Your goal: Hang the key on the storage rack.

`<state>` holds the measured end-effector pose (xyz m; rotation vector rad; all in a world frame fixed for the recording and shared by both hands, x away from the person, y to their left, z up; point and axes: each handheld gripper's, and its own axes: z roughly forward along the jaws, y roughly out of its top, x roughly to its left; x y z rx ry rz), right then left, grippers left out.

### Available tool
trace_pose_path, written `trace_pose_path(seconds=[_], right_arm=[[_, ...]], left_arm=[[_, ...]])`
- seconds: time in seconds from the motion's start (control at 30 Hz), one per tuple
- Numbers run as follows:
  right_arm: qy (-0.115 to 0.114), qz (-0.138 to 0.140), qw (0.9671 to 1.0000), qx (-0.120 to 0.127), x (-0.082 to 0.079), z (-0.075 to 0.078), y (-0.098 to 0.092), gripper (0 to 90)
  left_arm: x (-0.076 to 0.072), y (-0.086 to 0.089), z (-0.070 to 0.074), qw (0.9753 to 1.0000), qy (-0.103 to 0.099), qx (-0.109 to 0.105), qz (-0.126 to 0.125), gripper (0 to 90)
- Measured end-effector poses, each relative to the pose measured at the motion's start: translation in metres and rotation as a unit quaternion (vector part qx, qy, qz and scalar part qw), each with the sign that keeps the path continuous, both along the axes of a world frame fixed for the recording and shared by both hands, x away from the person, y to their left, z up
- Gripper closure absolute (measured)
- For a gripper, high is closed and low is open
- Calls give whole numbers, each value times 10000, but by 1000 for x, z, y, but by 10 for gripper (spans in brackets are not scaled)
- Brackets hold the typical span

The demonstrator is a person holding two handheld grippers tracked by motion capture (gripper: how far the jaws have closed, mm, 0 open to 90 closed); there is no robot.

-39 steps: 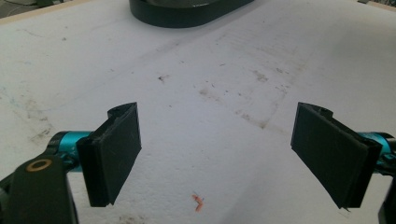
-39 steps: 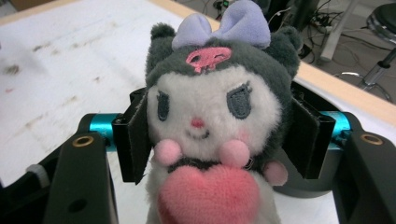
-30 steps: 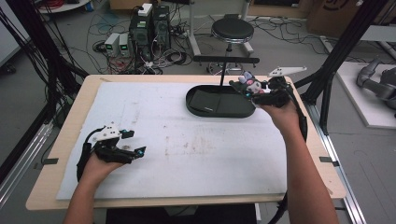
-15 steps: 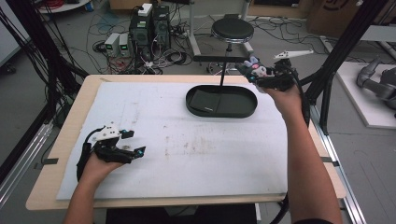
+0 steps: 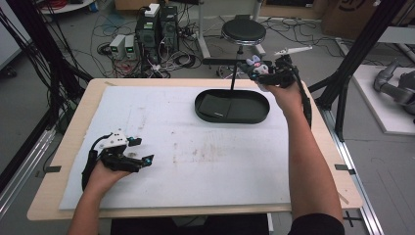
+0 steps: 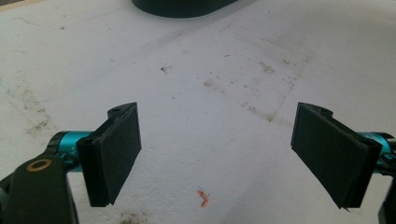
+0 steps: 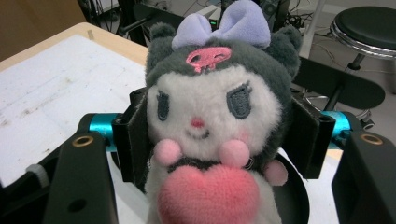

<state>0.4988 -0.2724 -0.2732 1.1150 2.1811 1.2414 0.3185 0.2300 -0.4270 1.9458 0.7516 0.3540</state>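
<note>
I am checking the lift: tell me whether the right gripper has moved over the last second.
Yes. The right gripper, shut on the plush toy, has gone from the black tray's right end toward the table's far edge.

Black tongs point(image 6: 219, 156), flat pads point(image 6: 116, 151), teal rods.

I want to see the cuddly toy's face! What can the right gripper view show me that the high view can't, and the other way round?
Right gripper view alone: the plush toy's face, with its lilac bow, pink skull mark and pink heart, squeezed between two black jaws. High view alone: the left gripper resting open on the white mat, and both forearms. Both: the toy, tiny in the high view, the right gripper, the black oval tray, the mat and the round stool.
</note>
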Motion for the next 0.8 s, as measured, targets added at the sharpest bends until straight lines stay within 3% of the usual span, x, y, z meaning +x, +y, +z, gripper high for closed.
trace_pose_path(seconds=[0.57,0.77,0.8], right_arm=[[23,-206,9998,-46,26,2,10,329],[36,-421,9991,-88,30,1,11,271],[29,-517,9985,-164,30,0,11,224]], left_arm=[[-2,2,-2,10000,30,27,60,160],[-1,2,-3,10000,50,44,38,160],[-1,2,-4,10000,59,37,53,160]])
